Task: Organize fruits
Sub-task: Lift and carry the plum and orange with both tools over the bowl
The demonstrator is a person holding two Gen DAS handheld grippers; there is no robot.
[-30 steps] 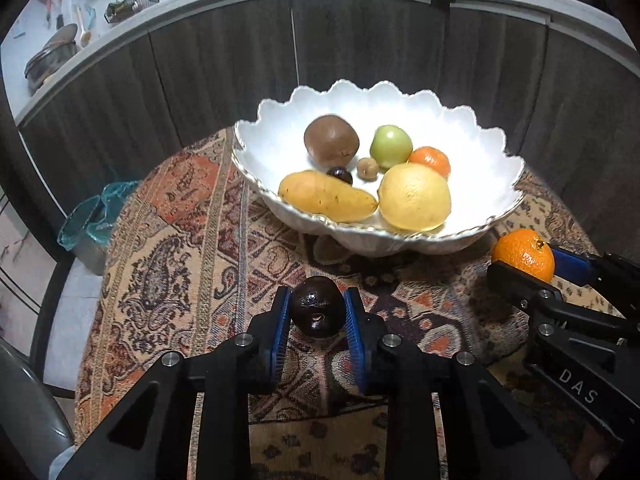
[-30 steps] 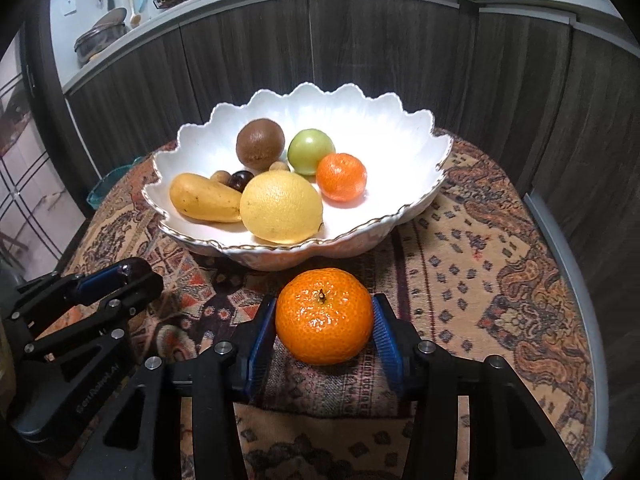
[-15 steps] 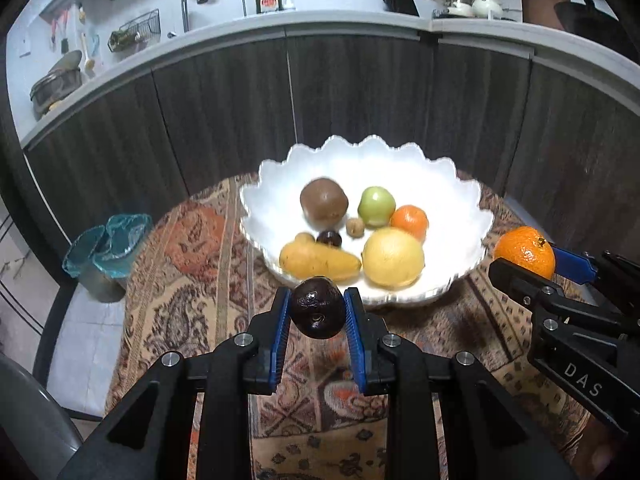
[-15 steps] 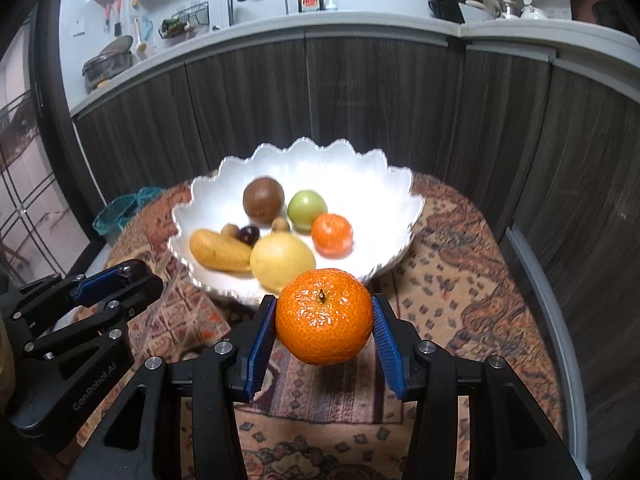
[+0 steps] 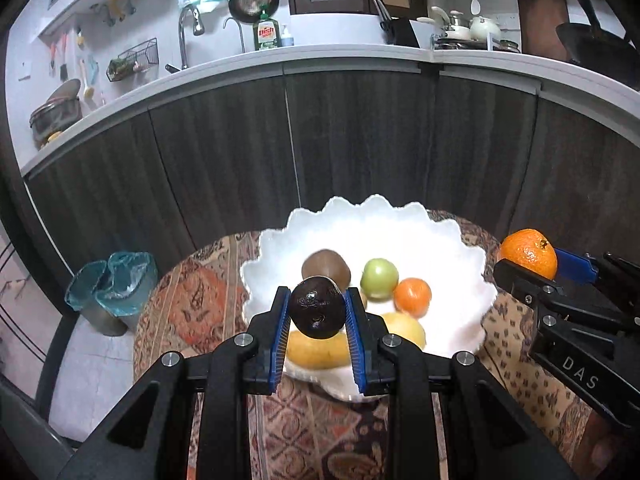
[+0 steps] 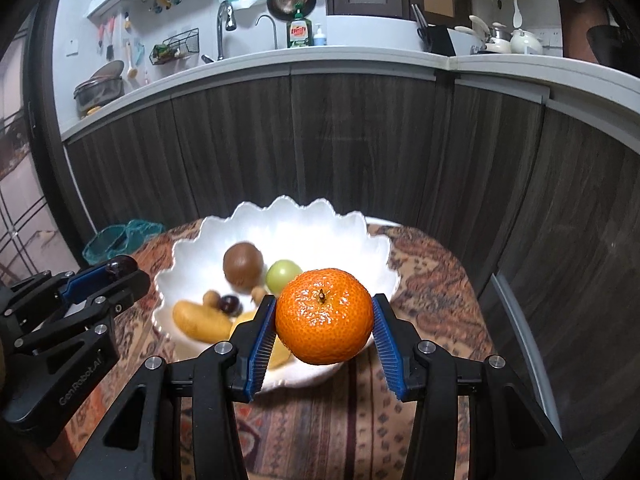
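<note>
both claws loaded: left gripper [image 5: 317, 312] clamps plum [image 5: 317, 307], right gripper [image 6: 324, 325] clamps orange [image 6: 324, 322]; bowl [image 6: 360, 240] ahead, below me.

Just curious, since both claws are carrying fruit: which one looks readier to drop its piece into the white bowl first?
Probably the left claw: its dark fruit sits in line with the bowl, while the right claw's orange hangs nearer the rim.

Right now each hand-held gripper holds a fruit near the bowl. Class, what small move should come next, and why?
Probably carry both forward over the white scalloped bowl. The right hand-held gripper clamps a mandarin, the left hand-held gripper a dark round fruit, both short of the bowl's open right side.
</note>
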